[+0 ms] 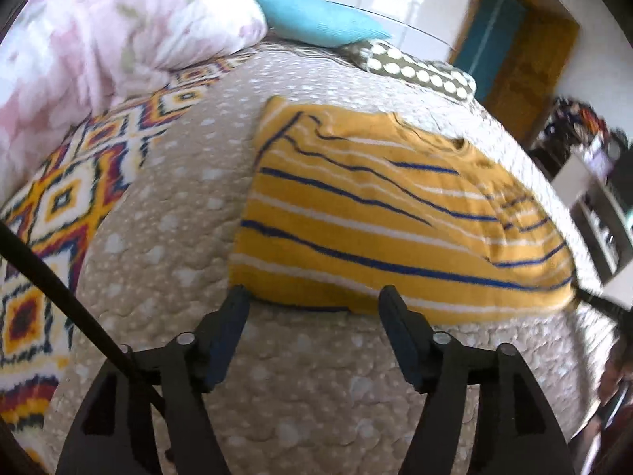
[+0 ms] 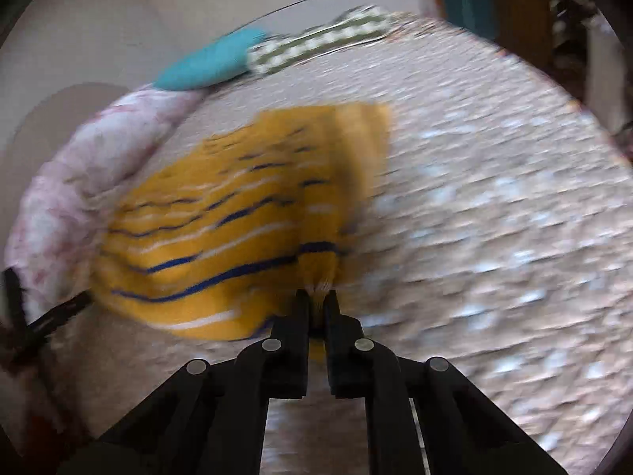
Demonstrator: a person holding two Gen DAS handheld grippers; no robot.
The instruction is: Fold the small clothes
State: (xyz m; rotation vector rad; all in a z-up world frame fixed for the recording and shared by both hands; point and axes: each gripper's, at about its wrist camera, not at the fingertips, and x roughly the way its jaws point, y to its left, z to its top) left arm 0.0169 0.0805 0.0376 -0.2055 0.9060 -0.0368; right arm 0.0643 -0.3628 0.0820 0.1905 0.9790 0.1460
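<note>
On the bed [image 1: 166, 277], around the yellow striped garment [image 1: 376, 213], I see a pink floral quilt [image 1: 110, 31] heaped at the far left, a turquoise pillow [image 1: 316, 19] and a dotted pillow [image 1: 415, 69] at the head, and a patterned blanket [image 1: 59, 206] along the left side. A thin black strap [image 1: 59, 285] crosses the lower left of my left view. Nothing lies on the garment itself.

The garment lies flat in the middle of the bed. In the left view its long axis runs from left to right, and the blue and white stripes follow this direction; one side looks folded over.

My left tongs [image 1: 314, 297] are open, at the near edge of the cloth, with nothing clamped between them. My right tongs [image 2: 316, 297] are closed and pinch a bunched corner of the garment.

The right view is strongly blurred, so I cannot read the folds there. The room at the right edge of the left view is also unclear.
</note>
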